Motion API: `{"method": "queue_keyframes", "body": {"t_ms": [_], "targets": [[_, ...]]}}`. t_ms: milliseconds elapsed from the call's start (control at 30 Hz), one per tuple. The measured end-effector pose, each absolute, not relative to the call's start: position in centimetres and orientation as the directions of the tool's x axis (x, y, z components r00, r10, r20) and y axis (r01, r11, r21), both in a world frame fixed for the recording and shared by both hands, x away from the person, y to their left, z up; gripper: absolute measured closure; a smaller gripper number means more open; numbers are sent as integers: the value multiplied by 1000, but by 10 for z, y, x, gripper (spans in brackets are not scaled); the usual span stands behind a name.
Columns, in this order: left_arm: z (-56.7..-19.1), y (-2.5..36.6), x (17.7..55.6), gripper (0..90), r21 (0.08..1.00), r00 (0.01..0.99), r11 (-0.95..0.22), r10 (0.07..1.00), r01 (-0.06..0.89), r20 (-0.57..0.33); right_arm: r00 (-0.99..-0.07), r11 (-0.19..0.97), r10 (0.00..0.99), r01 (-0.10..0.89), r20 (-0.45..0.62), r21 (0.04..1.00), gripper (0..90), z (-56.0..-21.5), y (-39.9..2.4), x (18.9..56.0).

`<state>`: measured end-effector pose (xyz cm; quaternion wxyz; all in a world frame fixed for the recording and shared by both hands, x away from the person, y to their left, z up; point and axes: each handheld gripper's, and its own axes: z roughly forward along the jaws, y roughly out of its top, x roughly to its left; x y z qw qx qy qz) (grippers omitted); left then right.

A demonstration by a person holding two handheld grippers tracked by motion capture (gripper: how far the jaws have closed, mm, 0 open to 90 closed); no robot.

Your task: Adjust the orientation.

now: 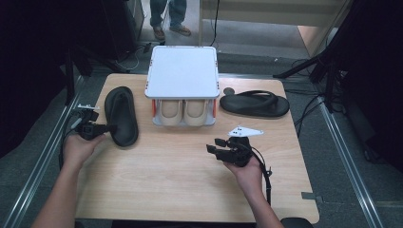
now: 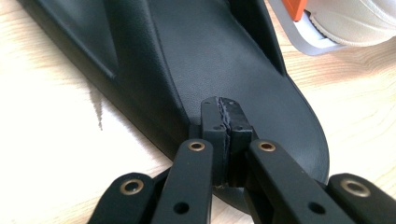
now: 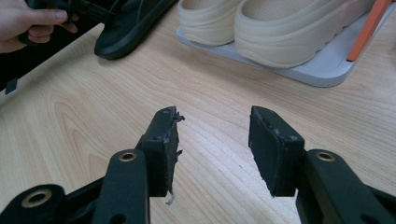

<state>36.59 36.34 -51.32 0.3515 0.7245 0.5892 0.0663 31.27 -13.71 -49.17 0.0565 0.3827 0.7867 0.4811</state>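
Note:
A black slipper (image 1: 121, 114) lies on the wooden table (image 1: 190, 180) at the left, its footbed (image 2: 224, 56) close under the left gripper view's camera. My left gripper (image 1: 110, 127) is shut, its tips (image 2: 226, 109) pressed together over the slipper's near end; nothing shows between the pads. A second black slipper (image 1: 254, 103) lies across the back right. My right gripper (image 1: 215, 145) hovers over bare wood at centre right, open (image 3: 215, 135), nothing between its worn pads. In the right gripper view the first slipper (image 3: 133, 23) and the person's left hand (image 3: 28, 21) show at top left.
A white two-level shoe rack (image 1: 182, 71) with orange posts (image 2: 294, 7) stands at the back centre, with a pair of beige clogs (image 1: 183, 111) on its lower shelf (image 3: 322, 74). A person's feet (image 1: 168, 28) stand beyond the table. Dark stands flank both sides.

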Motion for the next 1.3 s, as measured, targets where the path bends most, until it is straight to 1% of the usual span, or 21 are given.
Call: {"method": "queue_keyframes", "body": {"t_ms": [133,233,367,400,433,500,600,667,767,833,967,1300], "targets": [[-513,363,366,896,588,294,-51,899,807,-326,-700,251,657,554,281,794,533,-493,-136,313],[-513,364,366,857,591,295,-33,888,806,-353,-701,250,656,551,280,796,533,-493,-135,313],[-507,365,365,769,590,298,-28,881,807,-366,-696,248,659,559,285,791,533,-493,-135,313],[-504,365,365,736,600,299,-25,883,800,-361,-695,247,659,559,286,791,533,-493,-135,313],[-501,366,365,722,610,298,-19,884,792,-359,-697,247,658,558,285,792,533,-493,-136,313],[-495,369,364,680,624,284,-6,893,781,-348,-700,249,659,550,276,797,533,-493,-137,313],[-490,377,365,593,645,267,27,896,764,-354,-692,245,665,558,281,793,533,-493,-139,312],[-489,381,369,563,645,249,40,903,763,-351,-686,242,670,562,283,791,533,-493,-140,310],[-490,383,376,539,645,239,34,913,764,-331,-680,237,677,564,282,791,533,-493,-142,308],[-492,383,382,532,642,233,41,913,766,-336,-676,238,683,565,278,790,533,-494,-145,306],[-496,380,396,527,634,231,23,921,773,-315,-662,226,696,570,279,790,533,-495,-151,302],[-515,375,422,531,601,216,27,919,799,-330,-612,185,740,585,280,790,532,-495,-171,288]]}}
